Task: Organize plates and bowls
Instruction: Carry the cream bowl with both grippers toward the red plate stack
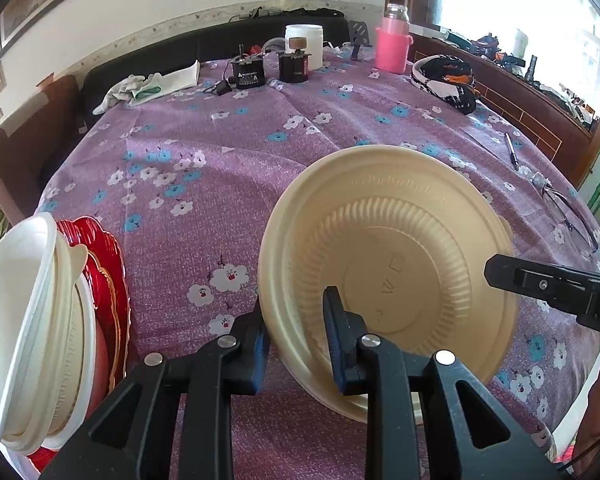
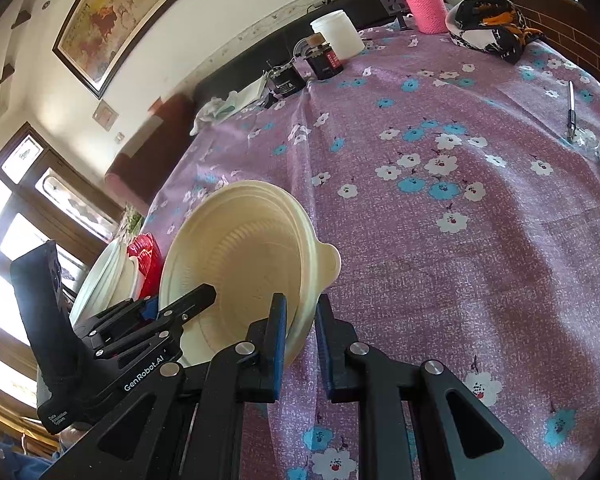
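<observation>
A cream plastic bowl [image 1: 400,264] is tilted on edge above the purple flowered tablecloth [image 1: 220,168]. My left gripper [image 1: 296,324] straddles its near rim, one finger outside and one inside the bowl. My right gripper [image 2: 302,328] straddles the opposite rim of the same bowl [image 2: 240,264]; its finger shows in the left wrist view [image 1: 540,280]. At the left stands a stack of white bowls [image 1: 28,320] on red gold-rimmed plates [image 1: 108,280], also in the right wrist view [image 2: 144,256].
At the table's far end stand a white jar [image 1: 304,46], two black motors [image 1: 272,70], a pink-sleeved bottle [image 1: 394,42], a patterned cap [image 1: 446,80] and white gloves [image 1: 132,88]. A pen [image 1: 511,150] and glasses [image 1: 568,212] lie at the right.
</observation>
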Motion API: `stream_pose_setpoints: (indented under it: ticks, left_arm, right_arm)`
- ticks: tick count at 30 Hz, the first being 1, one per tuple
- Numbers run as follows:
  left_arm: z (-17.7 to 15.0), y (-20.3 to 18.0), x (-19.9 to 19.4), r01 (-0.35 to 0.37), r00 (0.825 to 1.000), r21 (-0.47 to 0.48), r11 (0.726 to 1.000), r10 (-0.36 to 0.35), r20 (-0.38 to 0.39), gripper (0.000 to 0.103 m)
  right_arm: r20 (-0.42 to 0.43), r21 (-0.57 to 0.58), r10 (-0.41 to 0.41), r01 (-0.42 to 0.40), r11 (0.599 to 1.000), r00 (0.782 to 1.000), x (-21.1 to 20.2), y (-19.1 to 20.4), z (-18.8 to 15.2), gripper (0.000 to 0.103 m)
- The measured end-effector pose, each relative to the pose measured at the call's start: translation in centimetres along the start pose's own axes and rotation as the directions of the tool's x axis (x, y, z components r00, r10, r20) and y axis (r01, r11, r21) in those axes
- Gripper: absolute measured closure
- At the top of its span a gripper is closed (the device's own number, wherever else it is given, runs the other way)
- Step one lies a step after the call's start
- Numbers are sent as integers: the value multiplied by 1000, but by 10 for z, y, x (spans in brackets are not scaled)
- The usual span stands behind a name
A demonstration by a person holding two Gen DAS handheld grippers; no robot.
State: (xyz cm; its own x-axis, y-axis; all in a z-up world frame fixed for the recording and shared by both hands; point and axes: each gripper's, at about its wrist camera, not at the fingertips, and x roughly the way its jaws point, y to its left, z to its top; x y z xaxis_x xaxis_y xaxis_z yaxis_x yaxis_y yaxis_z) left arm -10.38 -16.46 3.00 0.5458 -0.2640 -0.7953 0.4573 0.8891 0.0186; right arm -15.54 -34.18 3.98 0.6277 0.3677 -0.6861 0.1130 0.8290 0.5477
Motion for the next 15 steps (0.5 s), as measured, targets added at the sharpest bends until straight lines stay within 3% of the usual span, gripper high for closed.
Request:
stream_pose_setpoints:
  ticks: [15]
  left_arm:
    - [2,1,-20,-19,999,-4,1000,19,48,79]
  right_arm:
    - [15,-21,25,-25,999,1000,-11,9,4,87]
